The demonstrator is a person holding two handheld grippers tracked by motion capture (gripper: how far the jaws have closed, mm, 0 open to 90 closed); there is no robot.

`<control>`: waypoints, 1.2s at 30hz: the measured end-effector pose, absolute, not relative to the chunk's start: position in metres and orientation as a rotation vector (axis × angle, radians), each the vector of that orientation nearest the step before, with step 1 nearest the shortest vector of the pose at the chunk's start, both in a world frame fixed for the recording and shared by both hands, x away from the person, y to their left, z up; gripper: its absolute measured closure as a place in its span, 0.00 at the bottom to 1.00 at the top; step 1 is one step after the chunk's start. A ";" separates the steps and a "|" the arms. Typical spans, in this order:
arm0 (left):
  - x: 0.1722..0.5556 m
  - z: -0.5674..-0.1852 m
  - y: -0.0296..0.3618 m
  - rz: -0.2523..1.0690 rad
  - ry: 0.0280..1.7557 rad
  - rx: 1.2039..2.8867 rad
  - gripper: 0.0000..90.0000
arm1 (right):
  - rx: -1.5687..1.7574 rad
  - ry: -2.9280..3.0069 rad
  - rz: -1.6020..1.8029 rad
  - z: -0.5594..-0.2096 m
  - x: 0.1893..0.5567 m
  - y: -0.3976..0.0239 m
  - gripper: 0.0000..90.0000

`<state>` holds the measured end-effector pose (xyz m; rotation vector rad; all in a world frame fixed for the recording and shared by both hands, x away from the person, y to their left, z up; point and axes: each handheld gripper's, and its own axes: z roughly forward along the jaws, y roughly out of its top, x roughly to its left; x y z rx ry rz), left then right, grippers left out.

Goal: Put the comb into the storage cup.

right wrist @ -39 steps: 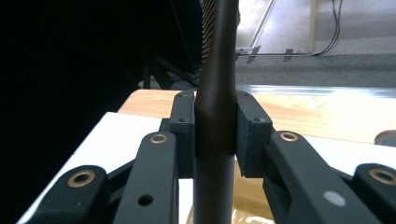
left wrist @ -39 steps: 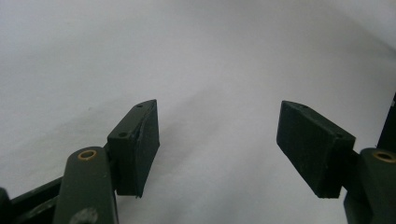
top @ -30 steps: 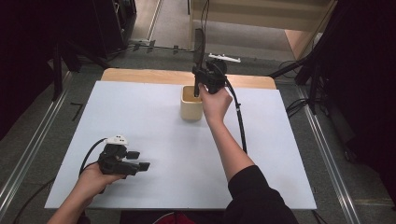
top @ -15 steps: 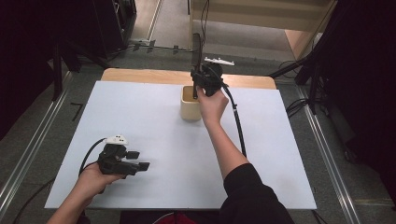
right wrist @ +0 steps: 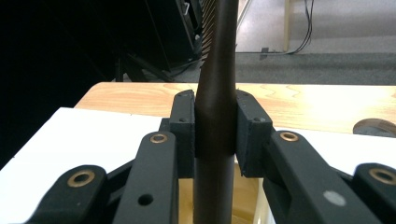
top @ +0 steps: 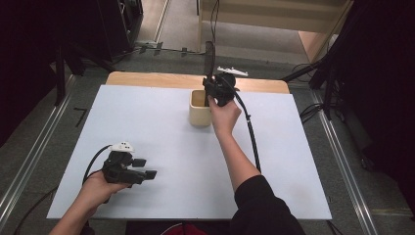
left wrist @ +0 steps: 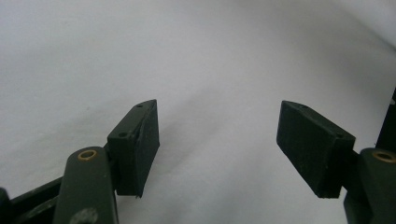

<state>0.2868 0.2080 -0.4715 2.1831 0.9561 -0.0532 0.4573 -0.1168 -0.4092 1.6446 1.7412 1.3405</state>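
Observation:
My right gripper (top: 216, 91) (right wrist: 215, 125) is shut on a long dark brown utensil handle (top: 210, 58) (right wrist: 217, 107), which stands upright. Its lower end reaches down into a beige cup (top: 199, 111) (right wrist: 248, 196) at the far middle of the white table top (top: 161, 132); the part inside the cup is hidden. At the near left, my left gripper (top: 148, 170) (left wrist: 217, 144) rests low over the table top, held by a hand. Its jaws stand wide open with nothing between them.
A strip of bare wood (top: 156, 78) runs along the far edge behind the white surface. Metal rails (top: 29, 161) flank the table on both sides. The right gripper's black cable (top: 252, 137) trails back along the forearm. A dark round object (right wrist: 376, 127) lies on the wood at the right.
The right gripper has sunk a little with the handle, so the utensil sits deeper in the cup. The left gripper has stayed where it was.

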 end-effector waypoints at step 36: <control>0.287 -0.472 0.208 -0.047 0.953 2.189 0.35 | 1.550 1.786 1.296 -0.440 0.437 -0.110 0.77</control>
